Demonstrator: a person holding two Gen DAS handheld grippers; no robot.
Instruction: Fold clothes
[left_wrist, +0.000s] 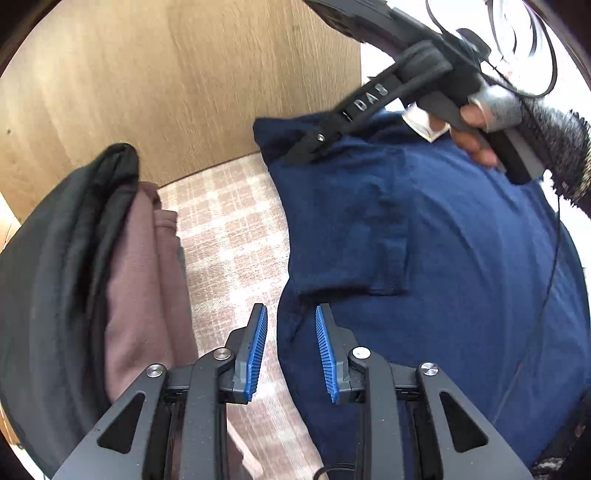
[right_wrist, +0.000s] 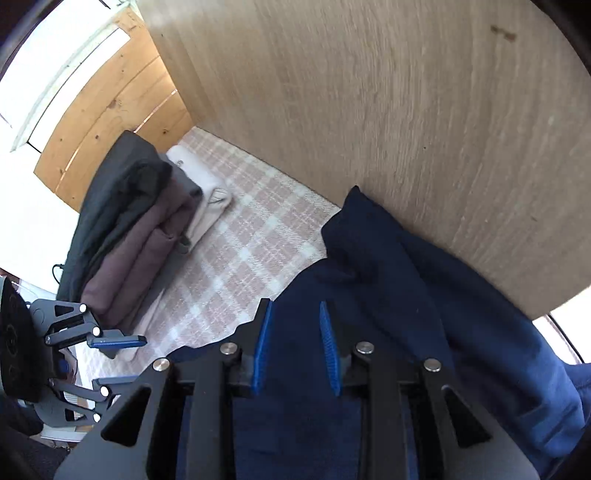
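A navy blue shirt (left_wrist: 443, 240) with a chest pocket lies partly folded on a pink plaid blanket (left_wrist: 236, 229). My left gripper (left_wrist: 291, 314) hovers open above the shirt's left edge, with nothing between its blue pads. In the same view my right gripper (left_wrist: 306, 151), held by a hand (left_wrist: 476, 144), reaches over the shirt's far corner. In the right wrist view, the right gripper (right_wrist: 295, 310) stands open above the navy shirt (right_wrist: 406, 295), its pads bare. The left gripper (right_wrist: 142, 360) shows at the lower left, its fingers apart.
A stack of folded clothes sits left of the shirt: a black garment (right_wrist: 118, 192) on top, a mauve one (right_wrist: 140, 258) and a white one (right_wrist: 199, 184) beneath. A tall wooden board (right_wrist: 406, 129) rises right behind the blanket (right_wrist: 240, 251).
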